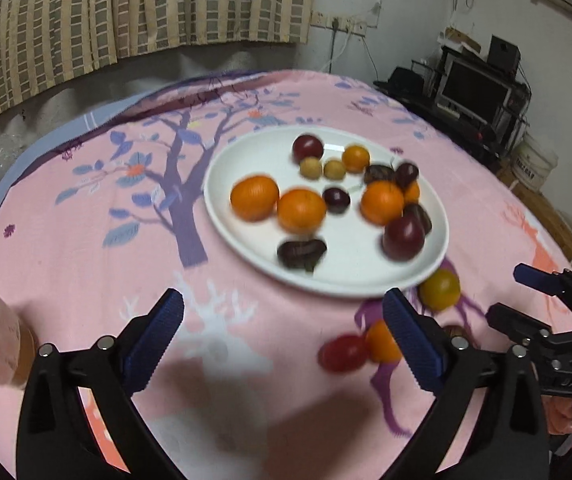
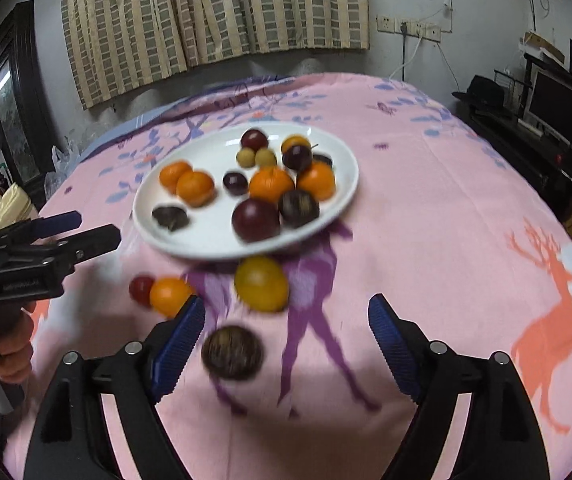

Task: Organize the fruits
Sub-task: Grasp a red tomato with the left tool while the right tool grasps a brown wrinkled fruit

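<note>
The right gripper [image 2: 286, 336] is held apart and empty near the white plate [image 2: 190, 248], where the round brown fruit [image 2: 232, 353] could be nudged away.

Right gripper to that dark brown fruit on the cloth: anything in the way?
Nothing visible. The dark brown fruit lies just ahead of the open right gripper, toward its left finger; the yellow fruit sits beyond it.

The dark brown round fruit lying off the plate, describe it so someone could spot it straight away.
Start at the white plate on the pink tablecloth. Four fruits lie on the cloth nearer than it. The dark brown fruit lies nearest the right gripper; its neighbours are yellow, orange and red.
</note>
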Demonstrator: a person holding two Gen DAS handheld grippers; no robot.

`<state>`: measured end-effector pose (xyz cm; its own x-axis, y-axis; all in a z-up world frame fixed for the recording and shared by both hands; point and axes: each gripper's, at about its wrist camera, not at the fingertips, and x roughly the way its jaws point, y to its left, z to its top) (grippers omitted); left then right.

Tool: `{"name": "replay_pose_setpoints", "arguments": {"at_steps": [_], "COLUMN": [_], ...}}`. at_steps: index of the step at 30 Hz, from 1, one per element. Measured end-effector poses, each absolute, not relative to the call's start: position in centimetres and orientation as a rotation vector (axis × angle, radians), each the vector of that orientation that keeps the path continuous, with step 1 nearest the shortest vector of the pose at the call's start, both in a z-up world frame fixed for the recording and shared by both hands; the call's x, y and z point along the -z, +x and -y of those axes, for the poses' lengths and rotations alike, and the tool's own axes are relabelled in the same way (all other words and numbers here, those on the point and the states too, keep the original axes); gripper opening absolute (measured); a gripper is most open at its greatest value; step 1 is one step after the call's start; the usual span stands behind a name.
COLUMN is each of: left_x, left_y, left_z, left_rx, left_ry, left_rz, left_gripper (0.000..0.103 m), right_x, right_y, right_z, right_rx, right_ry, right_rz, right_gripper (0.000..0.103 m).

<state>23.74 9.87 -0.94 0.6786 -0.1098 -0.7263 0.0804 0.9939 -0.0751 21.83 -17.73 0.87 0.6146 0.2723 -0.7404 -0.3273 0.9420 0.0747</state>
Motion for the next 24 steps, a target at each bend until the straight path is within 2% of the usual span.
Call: {"name": "replay_pose_setpoints", "arguments": {"at_steps": [5,11,17,19,22,23,24], "left_x": [2.5,1.7,1.4,1.4,1.5,1.6,1.7], "left_y": [23.1,22.9,23.1,23.1,23.2,23.3,23.3], "left_z": [-9.9,-10.9,-12.2,-12.5,-12.6,-12.6,-12.5], "left_rx": [0.115,0.097,0.072,0.071,0.062,0.061,0.063], "left_ry": [0.005,-0.023,-0.061,-0.073,-0.068,-0.064,-0.058], "left_rz": [-0.833,-0.821,-0.824,-0.827,-0.826,-0.826,-0.827], "left_gripper": [0.098,0.098,0.098,0.098,0.098,0.098,0.098], "right_x": [0.9,2.1,3.0,3.0,3.1,3.0,3.0], "right_y": [19.6,20.2,21.4,21.6,21.7,21.7,21.6], "right_z": [16.7,15.0,14.1,14.2,14.2,14.1,13.9], "right_rx": [-0.352,-0.374,-0.393,-0.397,-0.379,-0.365,-0.366], "right_ry": [-0.106,-0.145,-0.151,-0.144,-0.153,-0.168,-0.182], "right_rz": [-0.878,-0.921,-0.979,-0.984,-0.982,-0.978,-0.973], "right_gripper": [0.085,0.083,0.072,0.071,0.061,0.056,0.043]}}
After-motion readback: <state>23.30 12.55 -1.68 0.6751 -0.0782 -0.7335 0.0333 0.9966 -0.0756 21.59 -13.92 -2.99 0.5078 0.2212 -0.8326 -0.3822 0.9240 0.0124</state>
